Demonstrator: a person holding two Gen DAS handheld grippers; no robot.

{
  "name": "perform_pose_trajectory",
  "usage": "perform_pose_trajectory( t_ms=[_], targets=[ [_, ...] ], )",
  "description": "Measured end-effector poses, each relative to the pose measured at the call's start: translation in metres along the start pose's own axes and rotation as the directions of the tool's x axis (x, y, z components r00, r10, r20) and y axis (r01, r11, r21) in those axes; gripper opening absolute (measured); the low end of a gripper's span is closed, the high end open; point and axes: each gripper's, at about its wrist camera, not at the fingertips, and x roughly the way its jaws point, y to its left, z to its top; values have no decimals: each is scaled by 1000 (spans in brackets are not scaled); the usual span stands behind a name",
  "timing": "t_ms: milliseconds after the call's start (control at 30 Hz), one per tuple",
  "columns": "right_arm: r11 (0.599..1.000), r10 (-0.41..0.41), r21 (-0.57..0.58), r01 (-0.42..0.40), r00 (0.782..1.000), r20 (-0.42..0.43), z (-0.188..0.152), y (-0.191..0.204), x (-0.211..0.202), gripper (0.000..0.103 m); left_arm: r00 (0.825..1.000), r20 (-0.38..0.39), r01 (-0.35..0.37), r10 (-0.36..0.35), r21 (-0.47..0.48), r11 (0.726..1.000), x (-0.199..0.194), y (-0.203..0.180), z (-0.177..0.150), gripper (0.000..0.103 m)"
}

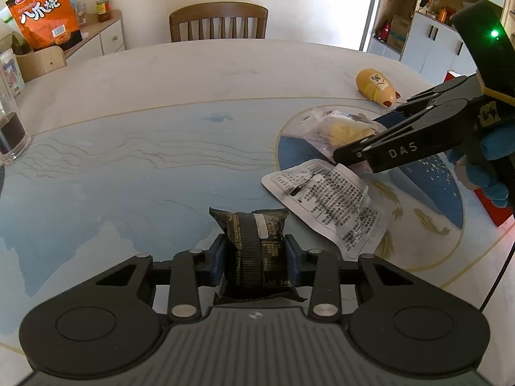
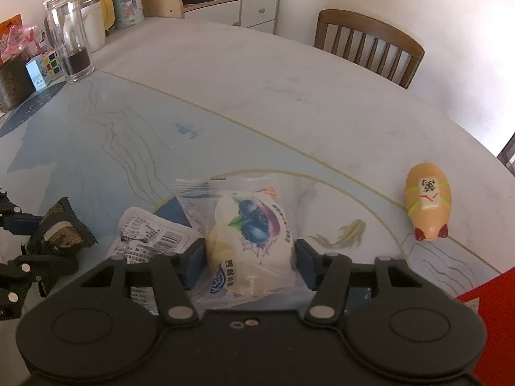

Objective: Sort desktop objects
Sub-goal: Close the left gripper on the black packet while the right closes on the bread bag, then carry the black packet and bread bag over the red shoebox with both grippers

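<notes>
The left tool [image 1: 256, 254] is clamped on a dark snack pack [image 1: 254, 244], its blue pads pressing both sides at mid-height, the pack upright just over the bench [image 1: 128, 148]. The right tool [image 2: 249, 257] is clamped on a clear blueberry bun bag [image 2: 248, 231], low over the round blue patch of the bench. A white printed sachet [image 1: 331, 199] lies flat between the two, touching or slightly under the bun bag; I cannot tell which. An orange pig toy [image 2: 426, 202] lies on its side well apart to the right.

Both grips look centred, so the step is carrying each packet to its place. Lift the bun bag straight up first so its loose film does not drag the sachet. Keep the squeeze light: the bun will likely crush. Move the tools apart, not across each other, and set each packet down flat before opening.
</notes>
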Motion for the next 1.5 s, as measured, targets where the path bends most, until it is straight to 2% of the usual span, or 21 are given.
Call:
perform_pose_trajectory(
  t_ms=[667,1233,1500],
  targets=[
    [995,-48,90,45,998,39,-4,-8,-46,55,998,50,23,-23,6,1000,-31,-2,16,34],
    [982,-79,180,56,989,123,-17,-24,-114,55,993,101,60,-65,53,997,-62,-32,43,34],
    [974,-111,212,75,980,167,-30,-44,-148,55,988,131,70,-81,87,994,-73,-54,58,35]
  ],
)
